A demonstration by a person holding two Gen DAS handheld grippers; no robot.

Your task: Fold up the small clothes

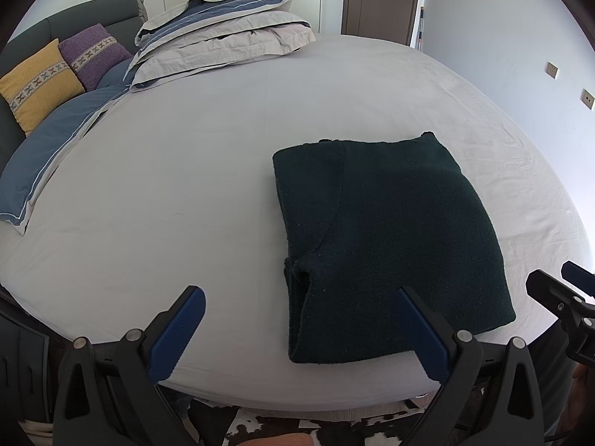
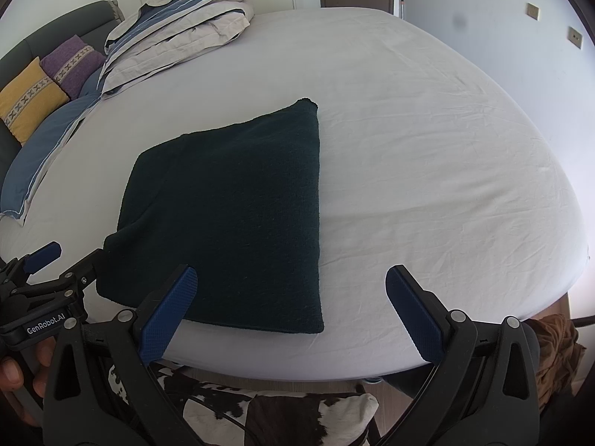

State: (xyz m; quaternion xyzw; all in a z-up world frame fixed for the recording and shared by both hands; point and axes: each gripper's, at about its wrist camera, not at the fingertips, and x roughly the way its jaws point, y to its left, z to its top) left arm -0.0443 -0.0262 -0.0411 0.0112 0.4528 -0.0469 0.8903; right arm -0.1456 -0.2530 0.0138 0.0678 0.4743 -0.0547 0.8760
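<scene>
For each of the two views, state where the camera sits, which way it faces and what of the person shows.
Left wrist: on the left gripper, facing across the bed toward the headboard; the dark green garment lies right of centre, the right gripper at the edge.
Right wrist: on the right gripper, same heading; a hand shows.
Shared: garment, bed, folded duvet.

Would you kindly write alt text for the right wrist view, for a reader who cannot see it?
A dark green garment, folded into a flat rectangle, lies on a white bed sheet near its front edge. The right tool hangs open above that edge, empty, with the left tool at the garment's left corner. Cushions and a folded duvet sit at the back left.
</scene>
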